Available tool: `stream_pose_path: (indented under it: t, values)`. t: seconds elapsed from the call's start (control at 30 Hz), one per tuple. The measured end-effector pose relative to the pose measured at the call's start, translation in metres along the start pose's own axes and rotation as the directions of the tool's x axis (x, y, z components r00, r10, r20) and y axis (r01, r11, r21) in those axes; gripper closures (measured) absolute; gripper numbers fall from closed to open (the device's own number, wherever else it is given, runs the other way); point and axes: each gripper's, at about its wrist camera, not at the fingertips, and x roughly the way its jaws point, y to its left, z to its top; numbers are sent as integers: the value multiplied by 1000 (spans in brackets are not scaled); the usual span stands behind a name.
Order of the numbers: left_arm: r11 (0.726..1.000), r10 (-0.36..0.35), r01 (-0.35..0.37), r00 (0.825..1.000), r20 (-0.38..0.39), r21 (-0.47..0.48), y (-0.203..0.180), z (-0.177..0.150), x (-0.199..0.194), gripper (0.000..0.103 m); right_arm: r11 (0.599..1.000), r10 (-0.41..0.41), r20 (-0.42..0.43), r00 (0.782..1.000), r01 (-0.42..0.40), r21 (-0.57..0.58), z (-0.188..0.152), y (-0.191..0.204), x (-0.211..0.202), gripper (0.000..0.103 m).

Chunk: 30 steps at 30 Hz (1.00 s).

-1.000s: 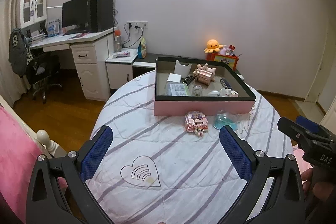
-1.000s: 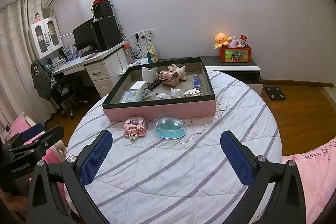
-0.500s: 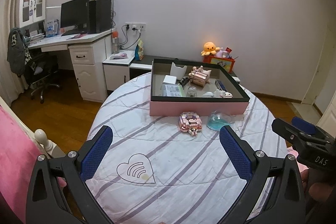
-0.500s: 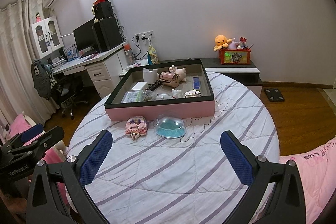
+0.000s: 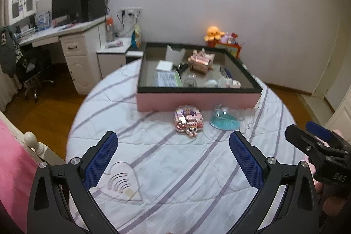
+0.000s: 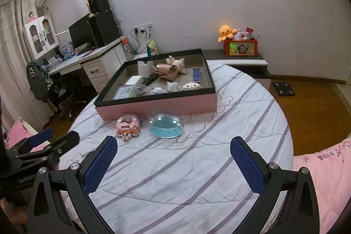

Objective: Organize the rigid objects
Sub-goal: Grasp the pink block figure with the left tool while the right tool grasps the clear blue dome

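A pink toy (image 5: 188, 120) built of small blocks and a clear dome with a blue base (image 5: 224, 120) are seen side by side on the striped bedspread (image 5: 175, 168), just in front of the pink wall of a shallow black-rimmed tray (image 5: 197, 102). The two lie close together; whether they touch cannot be told. Inside the tray a white cup (image 5: 174, 53), a shiny copper-coloured piece (image 5: 200, 61), a white box (image 5: 164, 65) and a printed packet (image 5: 167, 78) can be made out, while the small pale things at its near right corner are too blurred to name.

The left gripper (image 5: 173, 149) is held wide open with nothing between its blue pads (image 5: 99, 162), low over the bedspread and well short of the toys. The right gripper (image 6: 173, 149) is likewise spread wide and empty; in the left view only its black tip is seen, cut off at the right edge.

Compared with half a second ago, the tray and toys are seen larger and lower in both views, and the toys have not been moved.
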Motion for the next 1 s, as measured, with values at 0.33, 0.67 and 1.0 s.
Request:
stream_pose_path:
  t: [0.33, 0.67, 1.0]
  values:
    - [1000, 17, -17, 994, -105, 5, -10, 9, 70, 0, 998, -40, -69, 997, 42, 36, 3, -26, 36, 0]
    - [998, 61, -56, 978, -198, 29, -13, 13, 127, 0, 1000, -21, -130, 991, 20, -8, 12, -22, 76, 0]
    - [999, 28, -20, 980, -196, 39, -5, 13, 137, 48, 1000, -3, -173, 985, -2, -30, 14, -18, 103, 0]
